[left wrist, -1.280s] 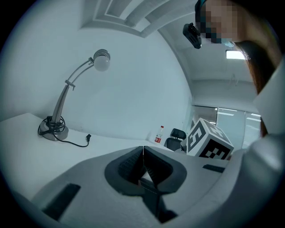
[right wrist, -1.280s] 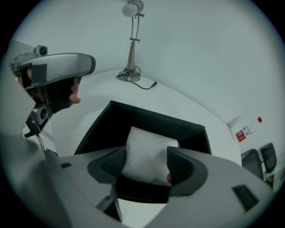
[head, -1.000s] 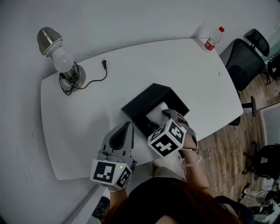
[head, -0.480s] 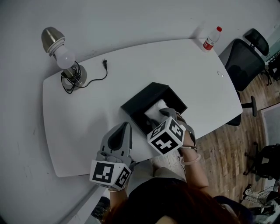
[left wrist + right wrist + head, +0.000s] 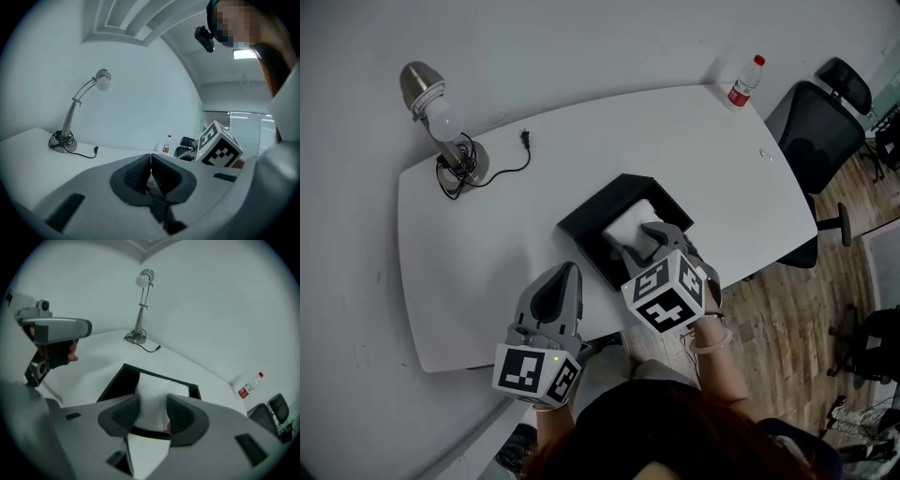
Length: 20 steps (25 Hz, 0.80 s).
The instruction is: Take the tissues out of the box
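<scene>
Gripping confirmed at the right gripper [image 5: 643, 242]: its jaws have just been closing and now pinch the tissues [image 5: 630, 221] from both sides, with the pads pressed into the white wad. In the right gripper view the tissues [image 5: 152, 389] rise out of the box [image 5: 112, 383] as a soft, creased white column between the pads. A flat sheet edge shows on the near side of the jaws.

Box [image 5: 592, 223]: black, rectangular, open-topped, matte walls. The white stack fills its right part and dark interior shows at its left. It sits turned at an angle, close to the near edge of the table [image 5: 487, 244], about mid-width.

Left gripper [image 5: 566, 274]: jaws together, nothing between them. It is held just left of the box at the near edge, not touching it.

Surface: white table top with rounded corners.
- Far left corner: desk lamp [image 5: 439, 114] with a silver shade and bare bulb. Its black cord is coiled at the base, and the plug [image 5: 523, 139] lies loose to the right.
- Far right corner: clear bottle [image 5: 742, 84] with a red cap and red label.

Room: pale wall beyond the far edge. Wood-plank floor [image 5: 797, 328] on the right. A black office chair [image 5: 820, 127] stands by the table's far right corner.
</scene>
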Tool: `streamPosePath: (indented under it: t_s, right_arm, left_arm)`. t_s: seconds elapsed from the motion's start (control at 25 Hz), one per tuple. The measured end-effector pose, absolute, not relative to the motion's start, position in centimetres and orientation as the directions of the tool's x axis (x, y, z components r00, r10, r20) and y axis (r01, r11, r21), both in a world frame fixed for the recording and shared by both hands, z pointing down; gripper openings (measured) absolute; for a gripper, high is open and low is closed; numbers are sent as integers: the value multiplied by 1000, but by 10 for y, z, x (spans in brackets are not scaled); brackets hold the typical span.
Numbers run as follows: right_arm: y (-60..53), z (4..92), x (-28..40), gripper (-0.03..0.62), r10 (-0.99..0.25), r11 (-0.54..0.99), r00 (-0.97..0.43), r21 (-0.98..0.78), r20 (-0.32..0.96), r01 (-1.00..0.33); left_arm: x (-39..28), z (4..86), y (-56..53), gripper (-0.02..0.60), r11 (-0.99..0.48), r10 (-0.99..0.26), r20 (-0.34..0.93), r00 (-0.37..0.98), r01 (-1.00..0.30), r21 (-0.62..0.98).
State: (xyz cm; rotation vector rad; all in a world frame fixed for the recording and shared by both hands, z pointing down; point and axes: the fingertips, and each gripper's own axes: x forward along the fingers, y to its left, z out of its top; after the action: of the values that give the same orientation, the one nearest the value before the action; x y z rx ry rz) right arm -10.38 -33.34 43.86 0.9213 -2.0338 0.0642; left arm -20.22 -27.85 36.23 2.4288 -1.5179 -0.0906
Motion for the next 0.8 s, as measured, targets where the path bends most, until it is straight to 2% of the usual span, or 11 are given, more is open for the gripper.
streamPosePath:
  t_s: [0.8]
  right_arm:
    - [-285, 360, -88, 195, -728, 674, -497, 356, 473, -647]
  left_arm:
    - [-170, 331, -220, 21, -431, -895, 34, 445, -882, 190]
